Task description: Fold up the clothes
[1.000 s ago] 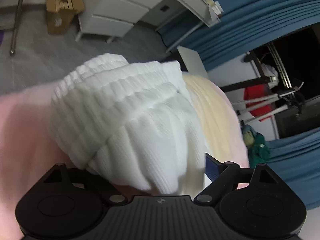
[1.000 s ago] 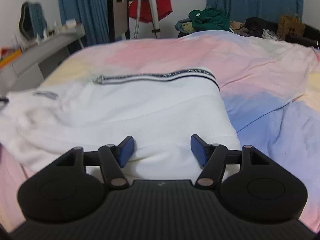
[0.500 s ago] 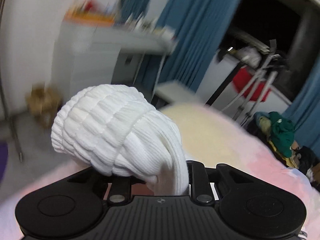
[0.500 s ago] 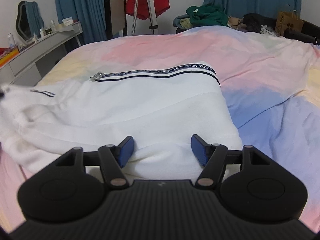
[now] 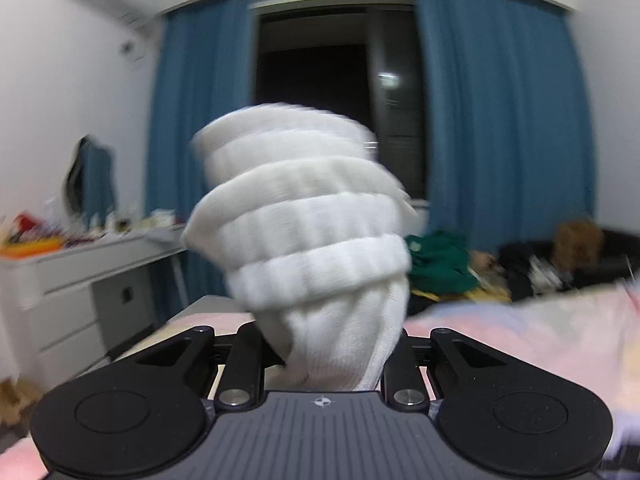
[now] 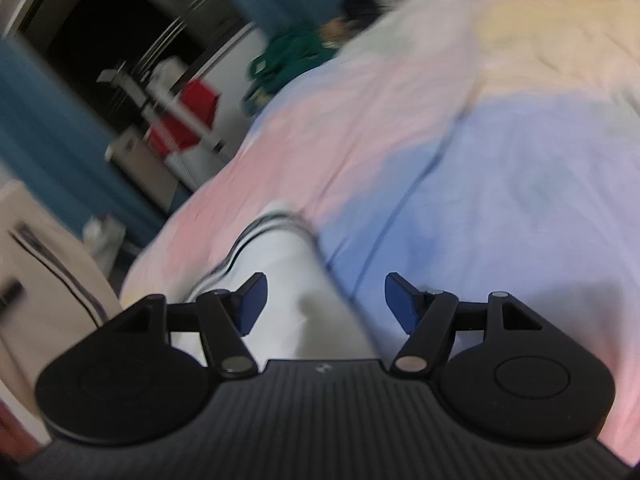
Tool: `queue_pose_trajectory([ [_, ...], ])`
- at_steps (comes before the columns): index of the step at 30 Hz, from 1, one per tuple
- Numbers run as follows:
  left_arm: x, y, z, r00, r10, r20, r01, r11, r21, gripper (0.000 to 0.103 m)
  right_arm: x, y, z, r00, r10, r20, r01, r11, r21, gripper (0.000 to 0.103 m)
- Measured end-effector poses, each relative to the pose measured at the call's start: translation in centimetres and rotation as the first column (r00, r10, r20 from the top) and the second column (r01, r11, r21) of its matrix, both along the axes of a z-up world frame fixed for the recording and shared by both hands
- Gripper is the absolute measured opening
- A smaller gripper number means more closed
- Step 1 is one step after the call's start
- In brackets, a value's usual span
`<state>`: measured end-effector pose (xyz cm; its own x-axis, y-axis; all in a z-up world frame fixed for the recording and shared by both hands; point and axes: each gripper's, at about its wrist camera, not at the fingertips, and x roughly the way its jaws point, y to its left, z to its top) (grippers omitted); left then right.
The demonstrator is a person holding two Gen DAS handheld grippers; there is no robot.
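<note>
A wide bed covered in a pastel sheet of pink, pale blue and yellow patches (image 6: 460,128) spreads ahead of and beneath the right gripper; in the left wrist view the same sheet shows low, on either side of that gripper's body. Tall blue curtains (image 5: 500,120) hang far ahead of the left gripper, flanking a dark window (image 5: 320,80). To the left of that gripper, well apart from it, stands a white dresser with drawers (image 5: 72,292), its top cluttered with small blurred items.

The white knit garment with a dark striped band (image 6: 296,292) lies on the sheet just ahead of the right gripper, reaching back under its left finger, the striped edge running away ahead and to the left. A further pale piece with dark stripes sits at the far left of that view; its relation to the garment cannot be told. A heap of green clothing (image 5: 436,264) lies ahead and right of the left gripper, beyond the bed.

The left gripper (image 5: 324,356) is clamped on a bunched white ribbed knit cuff (image 5: 304,232), which stands up directly in front of it, lifted off the bed and blurred. The right gripper (image 6: 324,300) is spread wide, its blue pads (image 6: 252,300) gripping nothing.
</note>
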<state>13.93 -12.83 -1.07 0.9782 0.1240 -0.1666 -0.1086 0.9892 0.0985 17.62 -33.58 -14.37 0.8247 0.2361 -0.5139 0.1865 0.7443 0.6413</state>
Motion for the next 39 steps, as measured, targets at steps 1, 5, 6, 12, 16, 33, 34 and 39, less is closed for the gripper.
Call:
queue_pose_trajectory([
  [1, -0.1, -1.9, -1.8, 1.0, -0.025, -0.018, 0.026, 0.999, 0.045, 0.021, 0.0, -0.4, -0.1, 1.0, -0.008, 0.005, 0.008, 1.0, 0.018, 0.068],
  [5, 0.3, -7.1, -8.4, 0.987, -0.098, -0.126, 0.119, 0.978, 0.173, 0.021, -0.1, -2.0, -0.3, 0.999, -0.041, 0.023, 0.039, 0.995, 0.089, 0.068],
  [6, 0.4, -7.8, -9.7, 0.983, -0.105, -0.153, 0.135, 0.97, 0.203, 0.022, -0.1, -2.4, -0.4, 0.998, -0.049, 0.028, 0.046, 0.993, 0.107, 0.068],
  [12, -0.3, -7.8, -11.1, 0.965, -0.161, -0.206, 0.216, 0.936, 0.279, 0.031, 0.2, -3.5, -0.5, 0.995, -0.052, 0.085, 0.031, 0.972, 0.232, 0.068],
  [16, -1.6, -6.9, -11.4, 0.93, -0.218, -0.295, 0.317, 0.884, 0.344, 0.068, 0.7, -2.9, -0.2, 0.988, 0.003, 0.157, -0.05, 0.955, 0.294, 0.068],
  [33, -4.0, 11.3, -8.9, 0.931, -0.056, -0.362, 0.117, 0.982, 0.149, 0.086, -2.1, 3.5, 3.2, 0.978, 0.109, 0.175, -0.116, 0.993, 0.028, 0.082],
  [34, -3.6, 12.0, -8.8, 0.929, -0.047, -0.366, 0.094, 0.989, 0.111, 0.086, -2.4, 4.0, 3.4, 0.98, 0.109, 0.169, -0.111, 0.994, 0.007, 0.082],
  [39, -2.8, 14.5, -7.4, 0.919, -0.033, -0.392, 0.024, 0.999, -0.026, 0.086, -3.4, 6.0, 3.9, 0.986, 0.101, 0.13, -0.091, 0.993, -0.081, 0.085],
])
